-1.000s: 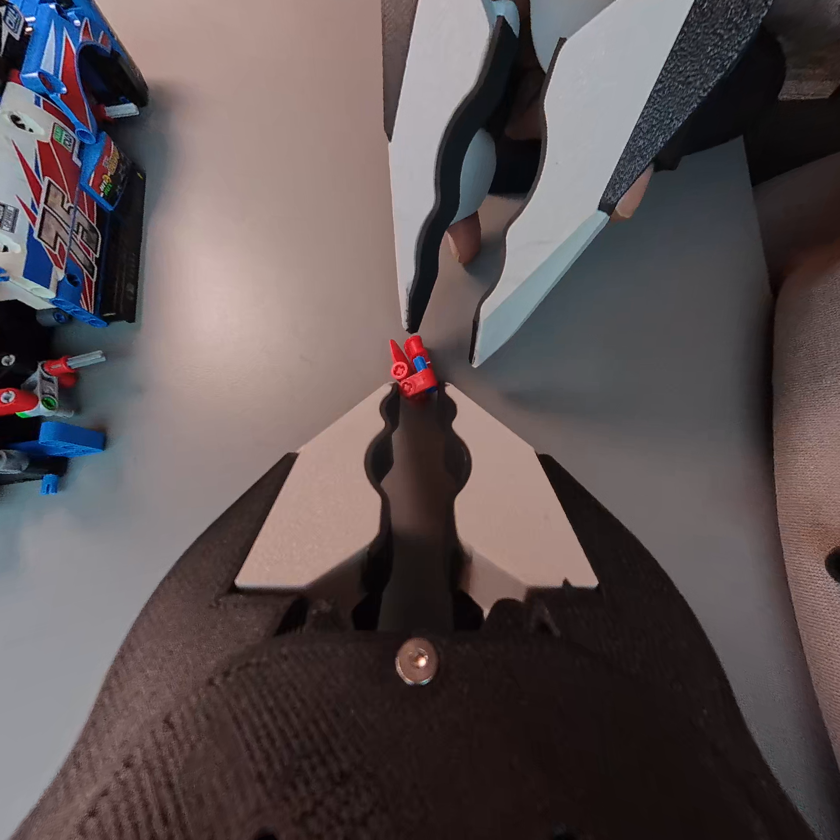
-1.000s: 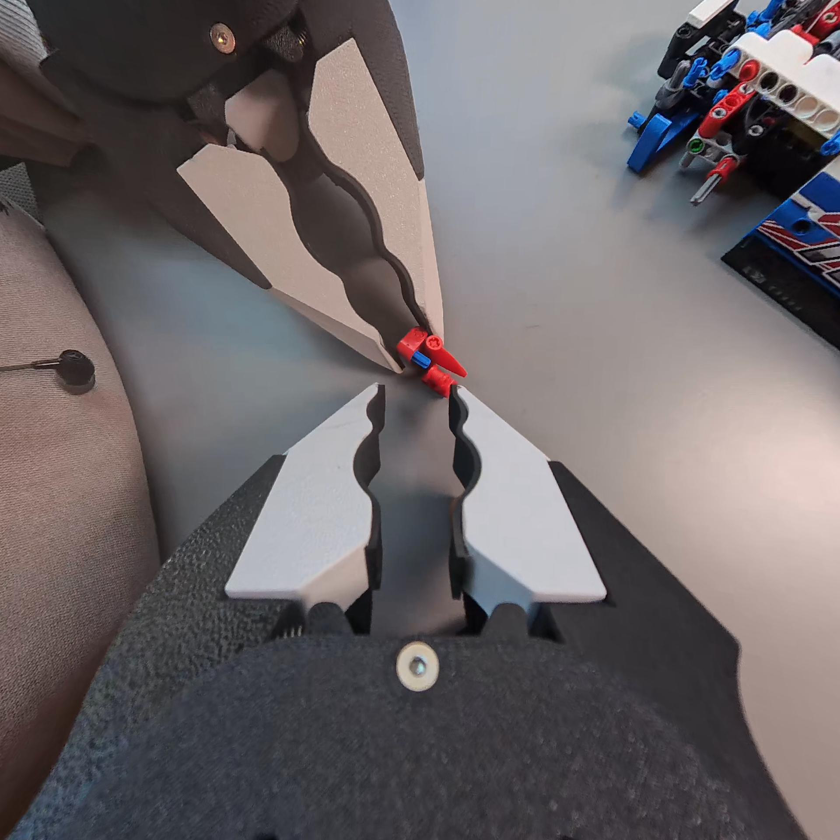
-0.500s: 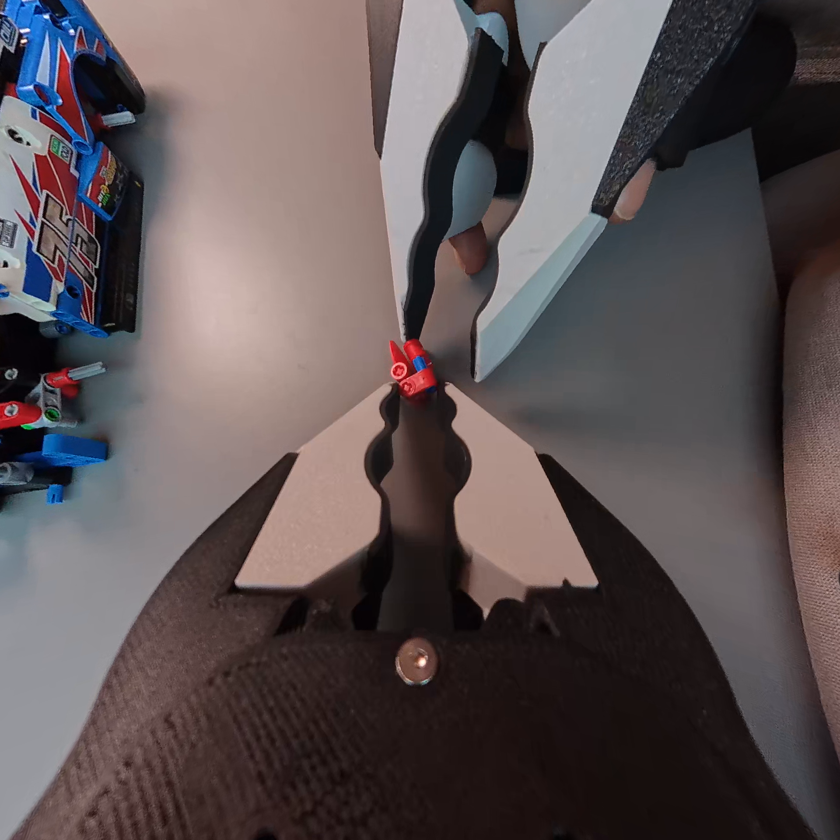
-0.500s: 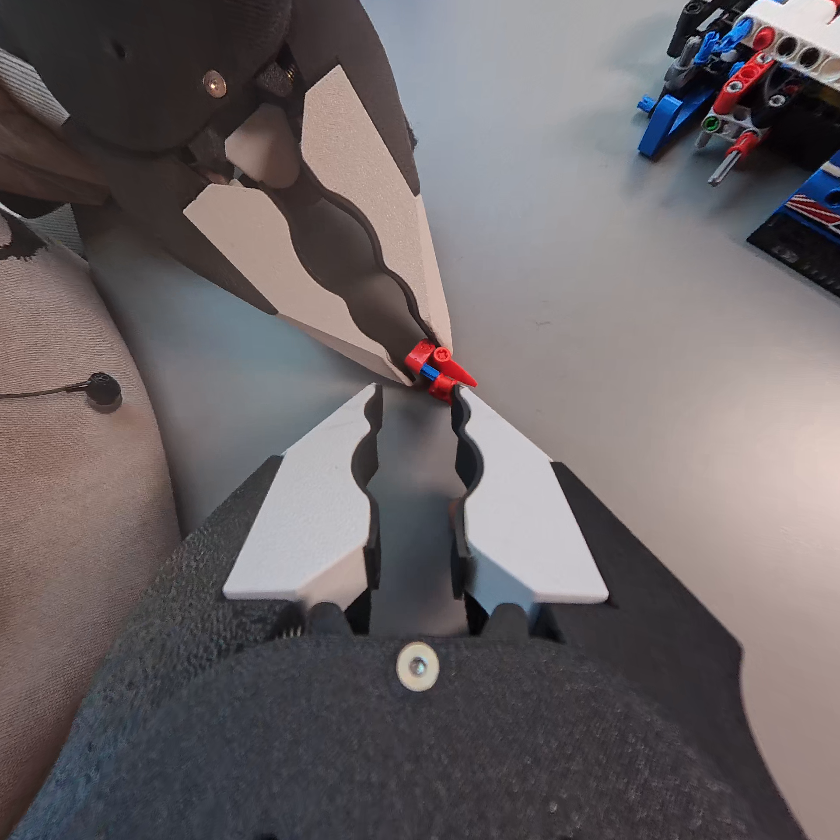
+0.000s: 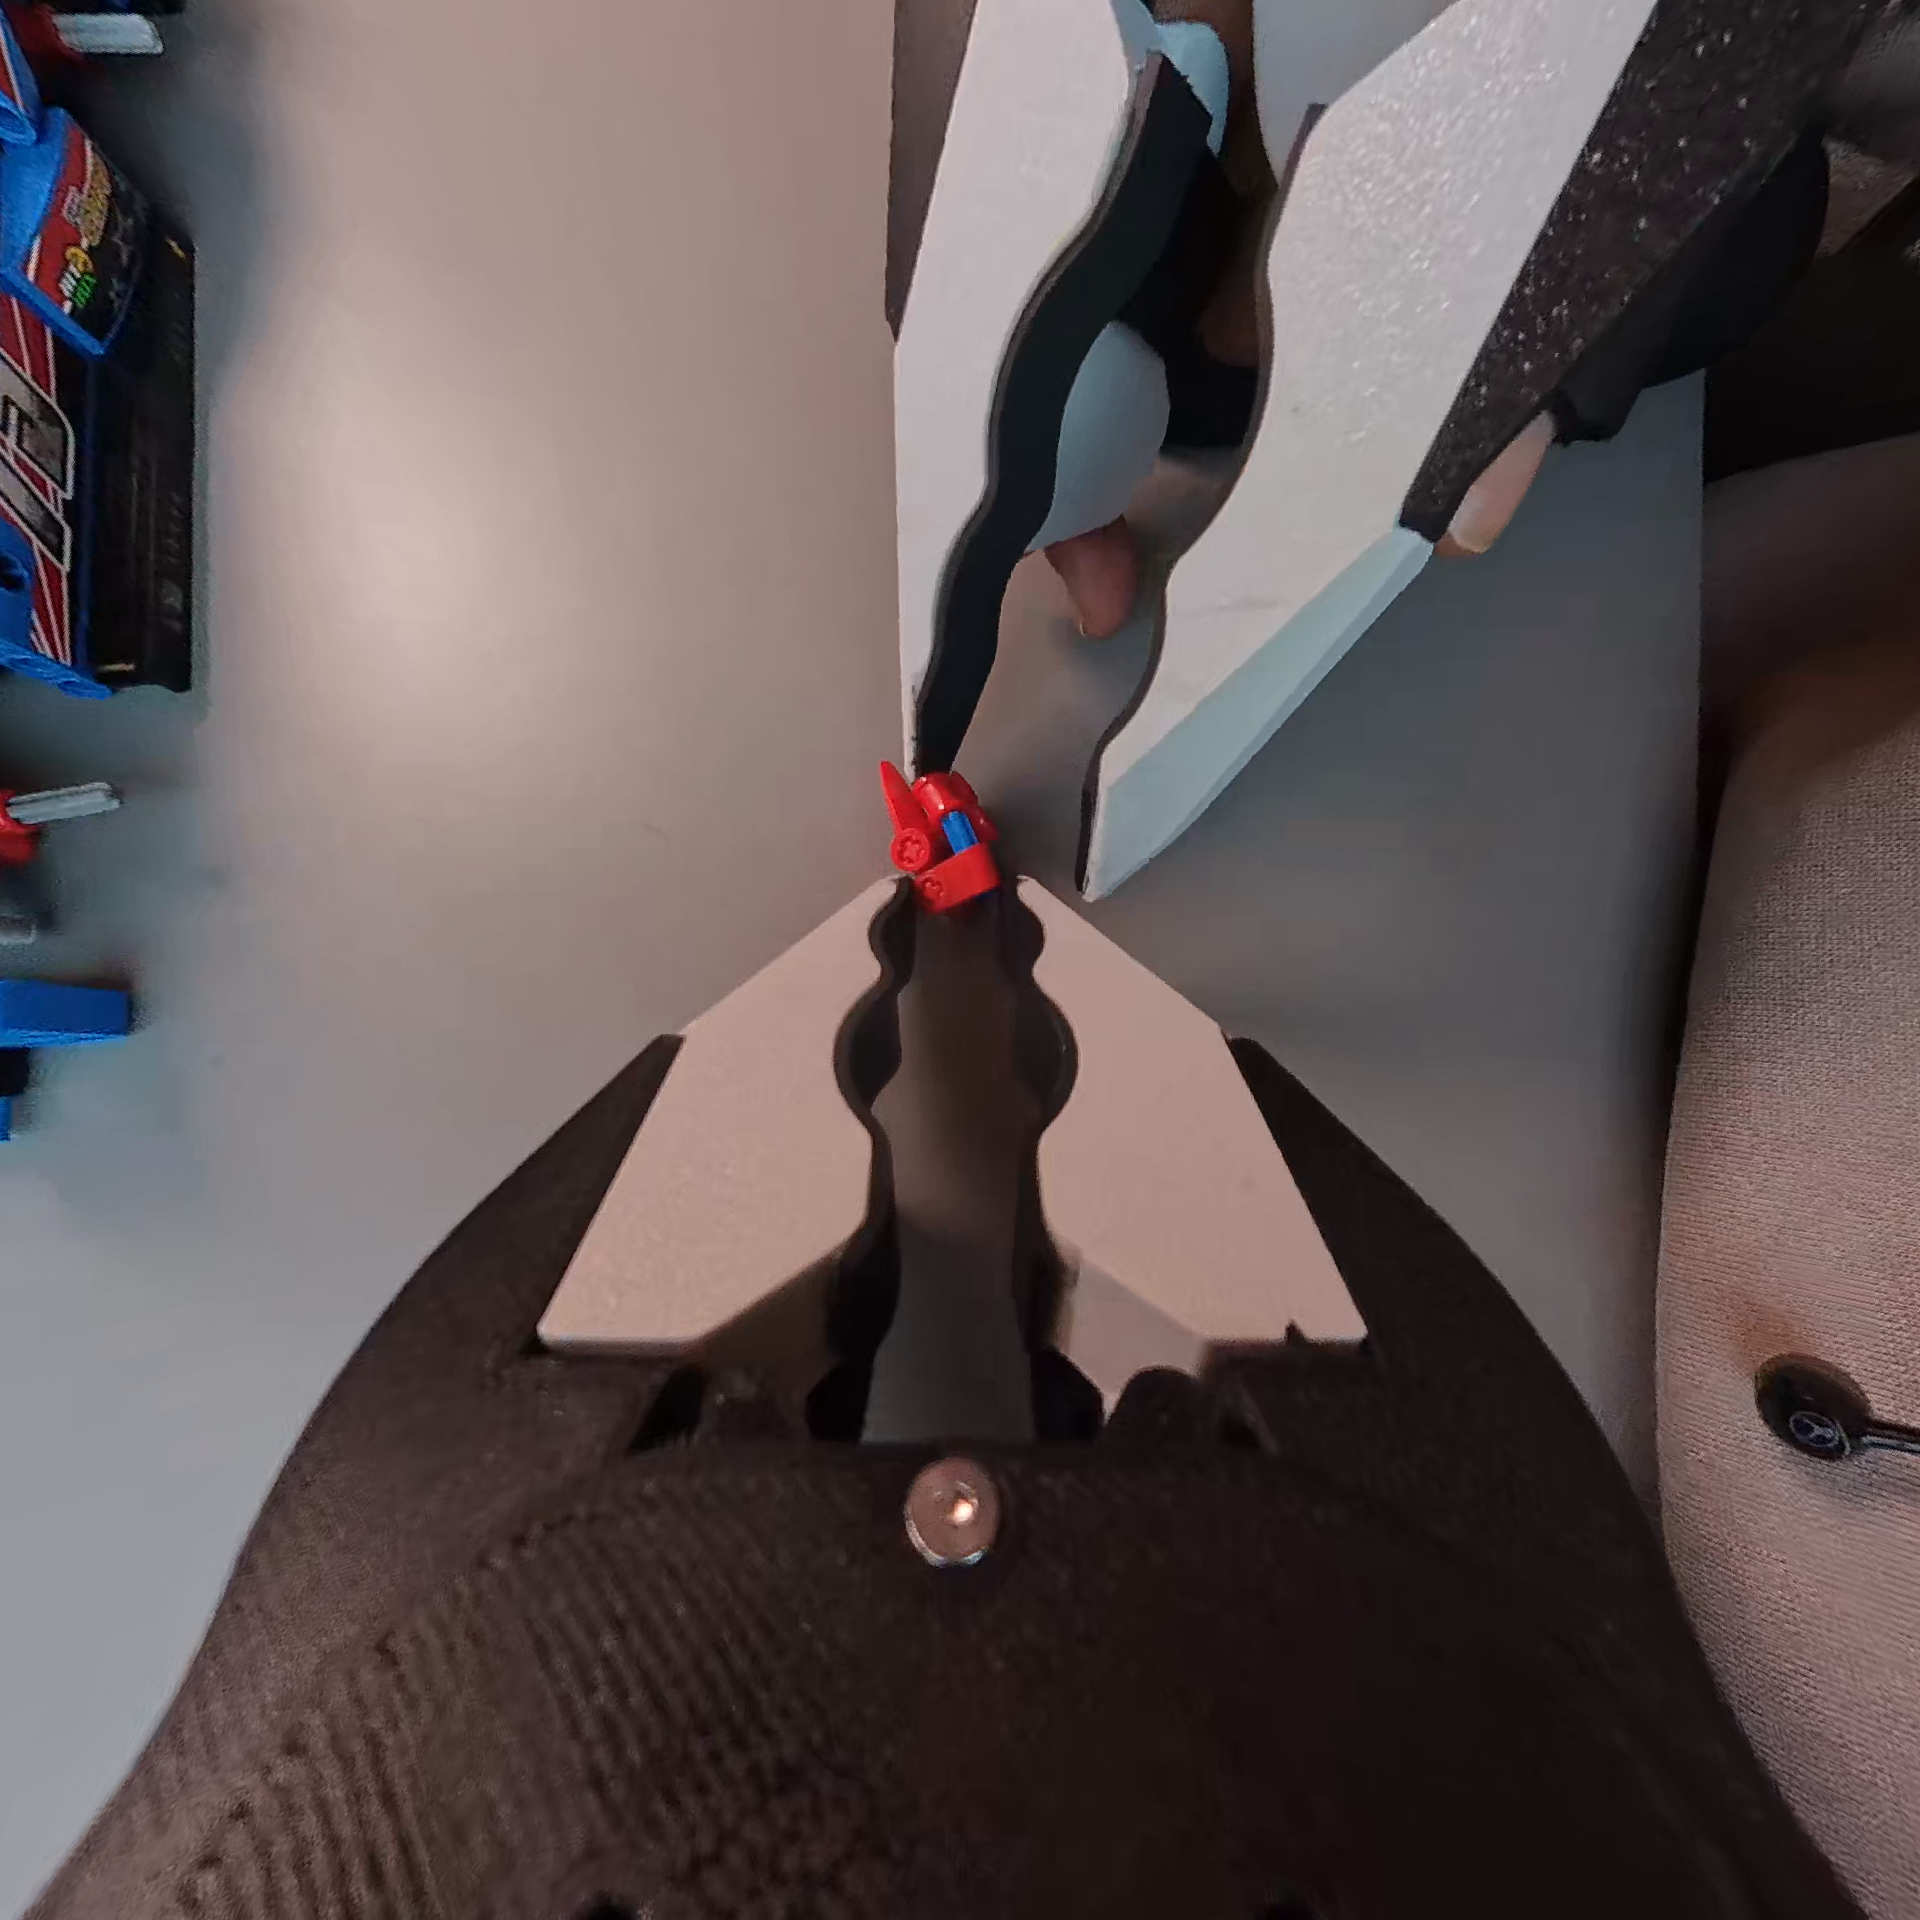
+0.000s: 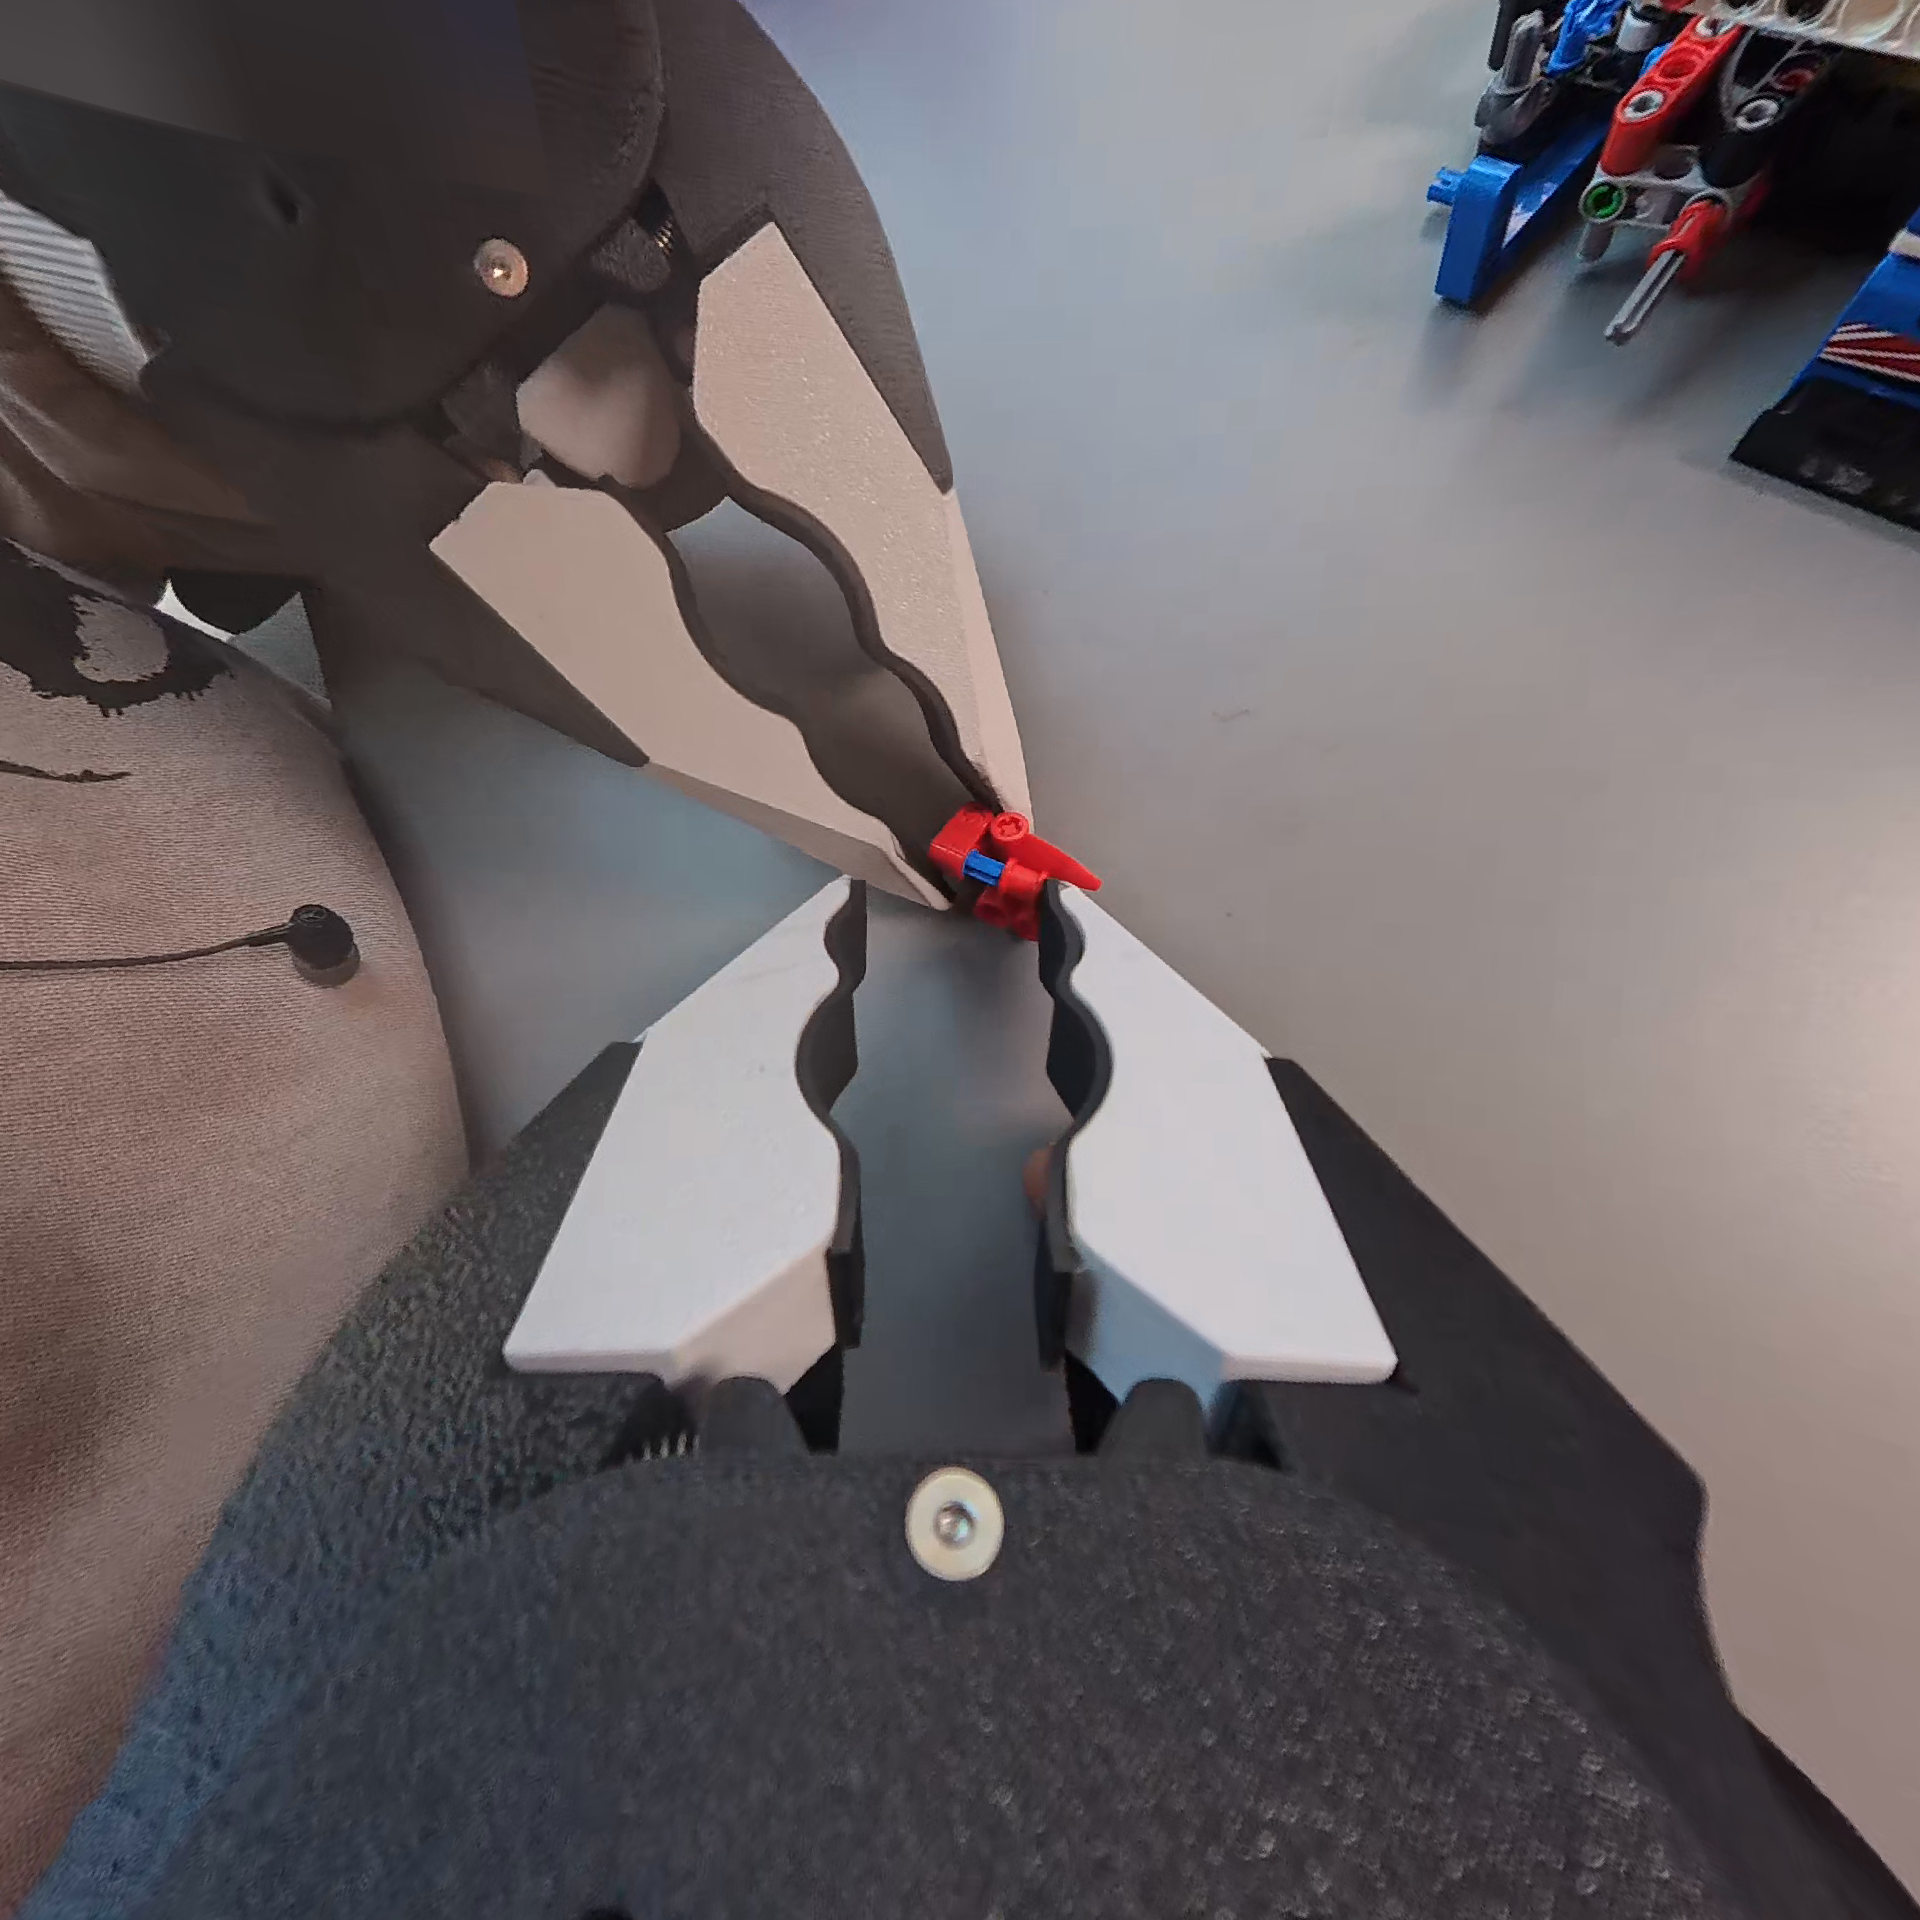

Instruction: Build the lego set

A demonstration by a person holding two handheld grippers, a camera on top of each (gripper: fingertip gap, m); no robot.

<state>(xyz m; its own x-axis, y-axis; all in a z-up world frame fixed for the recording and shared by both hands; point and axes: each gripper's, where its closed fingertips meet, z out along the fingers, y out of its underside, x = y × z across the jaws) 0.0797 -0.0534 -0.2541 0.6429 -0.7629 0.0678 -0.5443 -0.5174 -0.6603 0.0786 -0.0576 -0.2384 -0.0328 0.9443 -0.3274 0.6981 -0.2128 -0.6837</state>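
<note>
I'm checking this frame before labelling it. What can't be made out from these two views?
- Red and blue lego piece: too small in both views to tell how its parts join; the left gripper fingertips cover its near end.
- Right gripper: open, but whether its finger touches the piece is unclear.
- Lego car: cut off by the left edge in the left wrist view, by the top right corner in the right wrist view.

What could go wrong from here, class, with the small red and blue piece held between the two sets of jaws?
1. The left gripper pinches the red and blue piece only at its very tip, so a push could pop it out.
2. Only one finger of the open right gripper meets the piece, so it may twist rather than seat.
</note>
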